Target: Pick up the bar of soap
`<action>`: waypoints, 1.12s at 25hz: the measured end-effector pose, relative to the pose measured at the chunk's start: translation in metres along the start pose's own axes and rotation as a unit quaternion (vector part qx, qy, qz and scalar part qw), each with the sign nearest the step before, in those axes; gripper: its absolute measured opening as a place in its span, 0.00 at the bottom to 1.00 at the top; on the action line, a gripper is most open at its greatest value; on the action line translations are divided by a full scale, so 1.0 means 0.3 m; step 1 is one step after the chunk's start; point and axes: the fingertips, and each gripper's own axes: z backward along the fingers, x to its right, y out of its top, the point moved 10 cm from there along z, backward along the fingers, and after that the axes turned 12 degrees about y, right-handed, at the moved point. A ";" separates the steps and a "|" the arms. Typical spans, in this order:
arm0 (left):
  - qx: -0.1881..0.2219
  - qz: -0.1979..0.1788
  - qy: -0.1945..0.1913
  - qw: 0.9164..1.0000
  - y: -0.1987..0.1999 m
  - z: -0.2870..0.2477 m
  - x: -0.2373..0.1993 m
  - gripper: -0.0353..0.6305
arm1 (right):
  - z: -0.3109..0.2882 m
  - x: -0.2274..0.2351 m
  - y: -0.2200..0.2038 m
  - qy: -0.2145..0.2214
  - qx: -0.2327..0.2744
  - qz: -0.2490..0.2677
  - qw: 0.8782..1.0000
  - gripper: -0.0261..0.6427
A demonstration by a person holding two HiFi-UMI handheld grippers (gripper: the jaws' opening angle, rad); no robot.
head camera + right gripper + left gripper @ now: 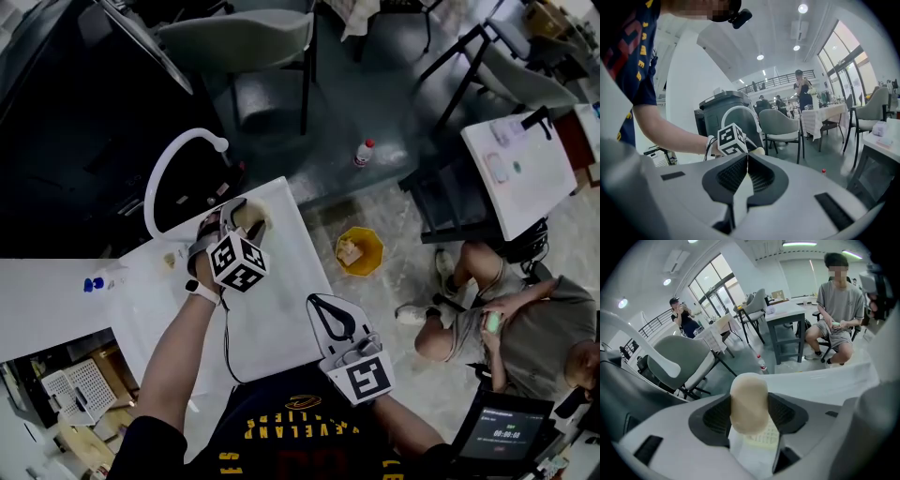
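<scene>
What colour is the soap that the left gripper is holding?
Pale beige, a creamy tan. The bar of soap shows best in the left gripper view.

The bar of soap (749, 401) sits between the left gripper's (242, 217) jaws above the table (281, 309).

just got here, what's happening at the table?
A person works two handheld grippers. The left tongs are shut on the pale beige, rounded bar of soap at the far end of the white table; whether it is off the surface, I cannot tell. The right tongs are shut and empty, held near the person's body.
</scene>
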 end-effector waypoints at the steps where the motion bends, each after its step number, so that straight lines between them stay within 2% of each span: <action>1: 0.009 0.004 0.004 1.000 0.012 0.020 -0.001 0.45 | 0.003 -0.004 0.003 -0.002 0.000 -0.001 1.000 0.06; 5: 0.054 0.027 0.017 0.998 0.062 0.116 -0.008 0.45 | 0.010 -0.012 0.022 -0.008 0.006 -0.002 1.000 0.06; 8: 0.094 0.058 0.024 0.994 0.092 0.203 -0.013 0.45 | 0.016 -0.011 0.032 -0.012 0.009 0.000 1.000 0.06; 12: 0.144 0.109 0.023 0.983 0.123 0.311 -0.019 0.45 | 0.030 0.006 0.031 -0.026 -0.016 0.007 0.999 0.06; 16: 0.183 0.149 0.020 0.972 0.109 0.467 -0.041 0.45 | 0.029 -0.052 0.066 -0.025 -0.003 0.013 1.000 0.06; 21: 0.213 0.192 0.023 0.958 0.079 0.595 -0.056 0.45 | 0.034 -0.086 0.112 -0.029 -0.005 0.032 0.999 0.06; 28: 0.230 0.222 0.040 0.947 0.021 0.710 -0.085 0.45 | 0.029 -0.135 0.151 -0.011 0.024 0.058 0.998 0.06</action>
